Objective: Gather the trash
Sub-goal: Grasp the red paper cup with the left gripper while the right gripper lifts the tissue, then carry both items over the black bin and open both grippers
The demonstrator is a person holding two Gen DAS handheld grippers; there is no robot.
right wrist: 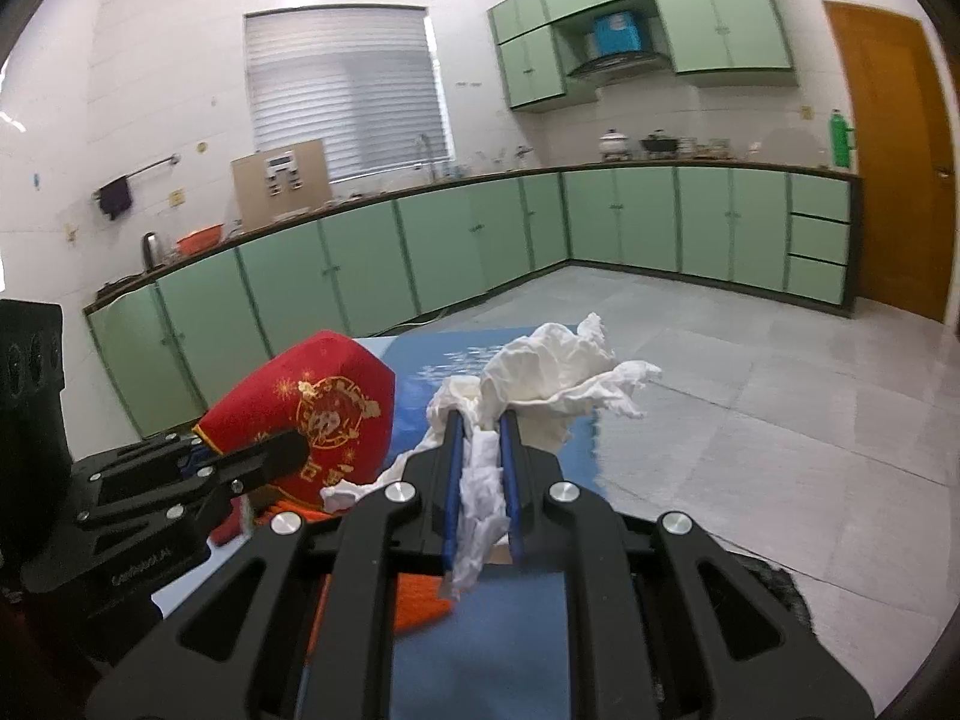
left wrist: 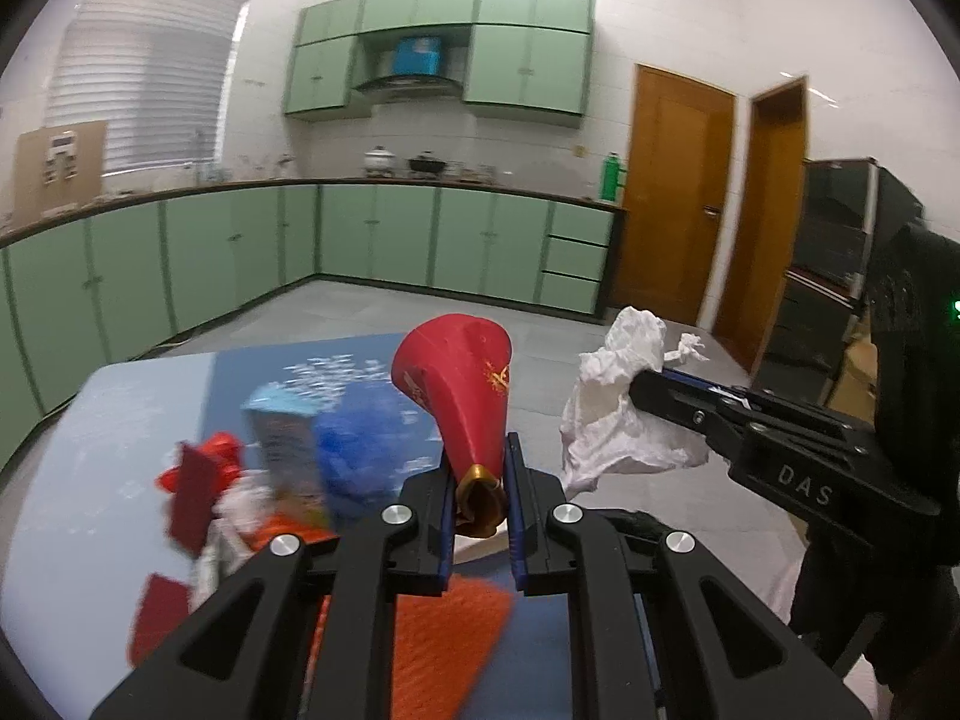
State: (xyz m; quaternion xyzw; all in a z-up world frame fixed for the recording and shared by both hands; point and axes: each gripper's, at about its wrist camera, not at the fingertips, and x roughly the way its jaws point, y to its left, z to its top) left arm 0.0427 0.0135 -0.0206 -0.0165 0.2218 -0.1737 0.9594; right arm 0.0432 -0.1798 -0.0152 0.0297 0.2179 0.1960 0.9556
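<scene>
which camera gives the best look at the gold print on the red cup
The right wrist view: the red cup turns its side toward it, so the gold emblem shows almost whole. In the left wrist view the left tool pinches the cup's crushed rim, and only a sliver of gold print appears.

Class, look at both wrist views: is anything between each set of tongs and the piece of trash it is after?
Nothing visible. The left tongs already clamp the red paper cup, and the right tongs clamp the white tissue. No bin is in view.

Trash heap (left wrist: 252, 480) crowds table (left wrist: 120, 408) left; right side open
</scene>
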